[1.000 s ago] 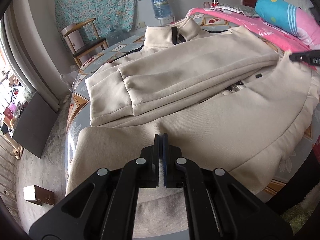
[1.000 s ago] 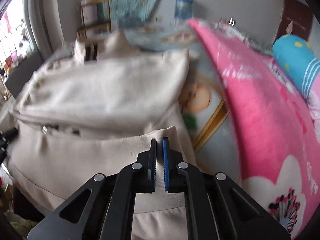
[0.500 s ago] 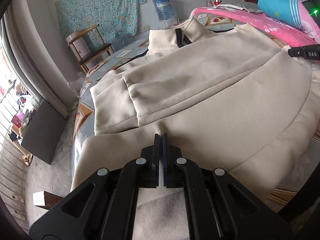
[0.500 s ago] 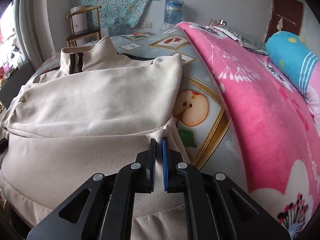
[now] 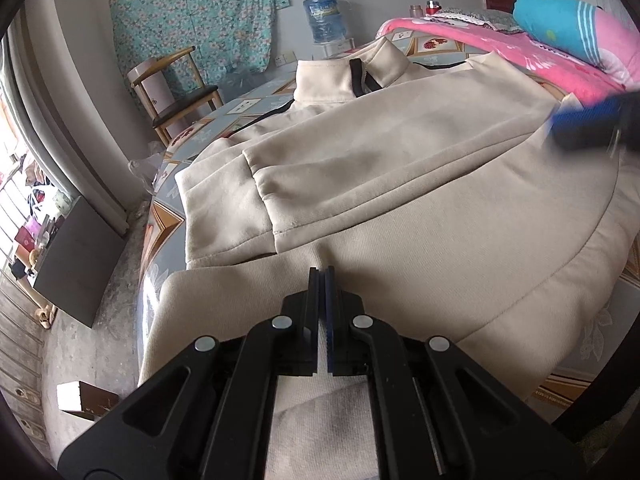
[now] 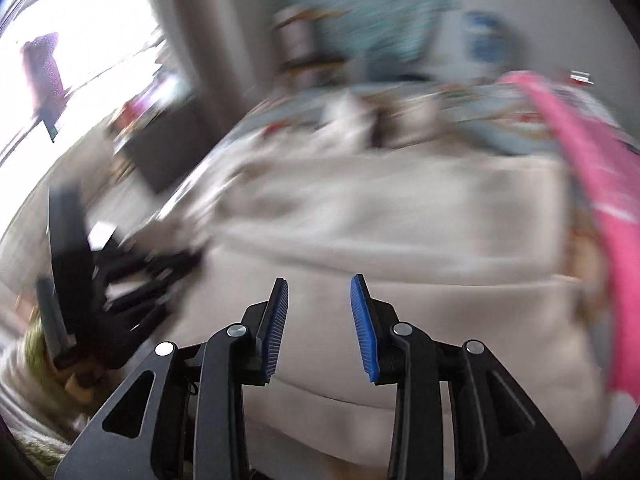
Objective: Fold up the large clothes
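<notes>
A large beige zip-up jacket (image 5: 400,184) lies spread on the bed, its lower part folded up over the body and one sleeve (image 5: 232,212) laid across. My left gripper (image 5: 322,280) is shut, pinching the fabric at the near fold. My right gripper (image 6: 319,300) hovers over the jacket (image 6: 400,240); its jaws are opening and nothing is between the blue pads (image 6: 362,320). From the left wrist view it shows as a blurred blue-and-black shape (image 5: 588,128) at the jacket's right edge. The right wrist view is smeared by motion.
The bed carries a patterned sheet (image 5: 168,184), a pink blanket (image 5: 520,52) and a blue-pink pillow (image 5: 568,20) at the far right. A wooden chair (image 5: 180,96) and water bottle (image 5: 326,16) stand by the wall. A dark cabinet (image 5: 76,256) sits on the floor at left.
The right gripper let go of the jacket's edge, its jaws parted, and it swung left over the garment. The left gripper kept its pinch and barely moved.
</notes>
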Tool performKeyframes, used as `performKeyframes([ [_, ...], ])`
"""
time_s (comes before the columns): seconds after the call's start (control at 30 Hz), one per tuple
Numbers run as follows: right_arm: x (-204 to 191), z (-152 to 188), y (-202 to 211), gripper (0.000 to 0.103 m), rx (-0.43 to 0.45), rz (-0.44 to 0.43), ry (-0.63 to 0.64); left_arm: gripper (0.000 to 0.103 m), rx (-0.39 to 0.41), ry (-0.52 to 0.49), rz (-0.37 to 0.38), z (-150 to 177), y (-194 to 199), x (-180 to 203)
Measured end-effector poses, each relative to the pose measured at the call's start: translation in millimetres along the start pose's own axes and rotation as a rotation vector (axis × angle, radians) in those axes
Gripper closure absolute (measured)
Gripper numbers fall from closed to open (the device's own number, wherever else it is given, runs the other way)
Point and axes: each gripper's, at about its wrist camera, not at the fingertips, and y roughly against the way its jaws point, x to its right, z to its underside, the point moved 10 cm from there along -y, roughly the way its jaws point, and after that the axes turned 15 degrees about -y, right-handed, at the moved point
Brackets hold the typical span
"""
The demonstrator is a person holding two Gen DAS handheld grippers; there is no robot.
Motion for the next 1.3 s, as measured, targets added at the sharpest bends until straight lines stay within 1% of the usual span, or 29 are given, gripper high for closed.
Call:
performKeyframes([
  [0.03, -6.4, 5.4, -18.8, 0.078, -0.038, 0.008, 0.021, 0.101, 0.003, 0.01, 0.006, 0.1, -0.1, -0.7],
  [0.1, -3.7, 7.5, -39.6, 0.081, -0.062, 0.049, 0.039, 0.101, 0.007, 0.032, 0.024, 0.6, 0.3, -2.6],
  [0.13, -2.4, 3.2, -42.0, 0.081, -0.039, 0.042, 0.042, 0.1, 0.008, 0.041, 0.034, 1.2, 1.4, -3.6],
  [0.17, -0.4, 0.7, -43.1, 0.082, -0.044, 0.04, 0.033, 0.098, 0.013, 0.061, 0.055, 2.1, 5.1, -5.4],
  [0.2, 0.8, -0.6, -43.3, 0.084, -0.048, 0.038, 0.021, 0.097, 0.028, 0.083, 0.07, 2.3, 11.9, -8.2],
  [0.23, 2.4, -0.9, -43.5, 0.085, -0.054, 0.033, 0.01, 0.097, 0.059, 0.112, 0.089, 2.5, 24.0, -12.6],
  [0.27, 3.5, -0.4, -43.0, 0.085, -0.052, 0.031, 0.006, 0.097, 0.073, 0.131, 0.095, 4.1, 31.8, -16.1],
  [0.33, 2.4, 1.4, -41.7, 0.085, -0.047, 0.03, 0.002, 0.097, 0.059, 0.165, 0.087, 16.1, 40.1, -26.2],
  [0.4, 2.9, 1.0, -43.6, 0.085, -0.044, 0.034, 0.002, 0.097, -0.001, 0.198, 0.066, 36.7, 34.9, -37.1],
  [0.43, 2.7, 1.4, -43.9, 0.085, -0.045, 0.034, 0.002, 0.098, -0.06, 0.216, 0.05, 54.8, 26.8, -43.7],
  [0.47, 2.6, 1.3, -44.3, 0.085, -0.046, 0.033, 0.003, 0.099, -0.083, 0.235, 0.051, 66.4, 23.4, -48.4],
  [0.5, 1.7, 2.0, -43.8, 0.085, -0.045, 0.032, 0.003, 0.1, -0.063, 0.26, 0.053, 71.2, 27.1, -54.0],
  [0.57, 1.8, 2.5, -42.5, 0.085, -0.047, 0.034, 0.008, 0.101, -0.09, 0.273, 0.024, 84.0, 32.2, -66.1],
  [0.63, 1.7, 3.0, -41.5, 0.085, -0.045, 0.037, 0.009, 0.101, -0.095, 0.273, 0.001, 91.3, 38.8, -73.2],
  [0.67, 1.8, 3.3, -40.9, 0.085, -0.044, 0.037, 0.009, 0.101, -0.11, 0.263, -0.034, 94.7, 41.5, -77.4],
  [0.7, 1.7, 3.3, -41.0, 0.085, -0.042, 0.037, 0.011, 0.101, -0.139, 0.247, -0.083, 99.9, 43.1, -82.9],
  [0.73, 2.0, 3.2, -40.7, 0.085, -0.042, 0.036, 0.011, 0.101, -0.169, 0.247, -0.114, 107.6, 44.5, -91.5],
  [0.77, 2.0, 3.3, -40.5, 0.085, -0.042, 0.035, 0.01, 0.101, -0.176, 0.275, -0.121, 113.9, 47.6, -98.5],
  [0.8, 1.8, 3.2, -40.6, 0.085, -0.042, 0.035, 0.012, 0.101, -0.164, 0.313, -0.119, 117.1, 53.2, -105.7],
  [0.87, 1.9, 3.3, -40.7, 0.085, -0.043, 0.037, 0.015, 0.101, -0.111, 0.341, -0.114, 111.9, 64.7, -115.1],
  [0.93, 2.1, 3.2, -40.7, 0.085, -0.043, 0.037, 0.018, 0.101, -0.035, 0.331, -0.086, 92.6, 74.3, -114.0],
  [1.0, 2.6, 3.1, -40.5, 0.085, -0.041, 0.034, 0.015, 0.101, 0.03, 0.333, -0.01, 72.9, 74.9, -104.1],
  [1.03, 3.1, 3.2, -40.2, 0.085, -0.04, 0.032, 0.011, 0.101, 0.051, 0.342, 0.05, 61.5, 68.9, -95.1],
  [1.07, 3.4, 3.1, -40.2, 0.085, -0.04, 0.031, 0.007, 0.101, 0.048, 0.343, 0.087, 54.8, 60.4, -87.2],
  [1.1, 3.5, 3.3, -40.0, 0.085, -0.039, 0.031, 0.007, 0.101, 0.033, 0.338, 0.1, 51.8, 50.0, -80.9],
  [1.17, 3.7, 3.6, -39.7, 0.085, -0.038, 0.028, 0.01, 0.101, -0.036, 0.339, 0.07, 56.7, 23.4, -77.0],
  [1.2, 3.7, 3.6, -39.7, 0.085, -0.039, 0.025, 0.01, 0.101, -0.078, 0.368, 0.049, 67.2, 12.6, -82.6],
  [1.27, 4.3, 3.6, -39.4, 0.085, -0.039, 0.02, 0.007, 0.101, -0.053, 0.437, 0.057, 76.3, 17.6, -88.9],
  [1.3, 4.6, 3.7, -39.2, 0.085, -0.037, 0.02, 0.006, 0.101, -0.058, 0.455, 0.03, 80.2, 21.1, -93.6],
])
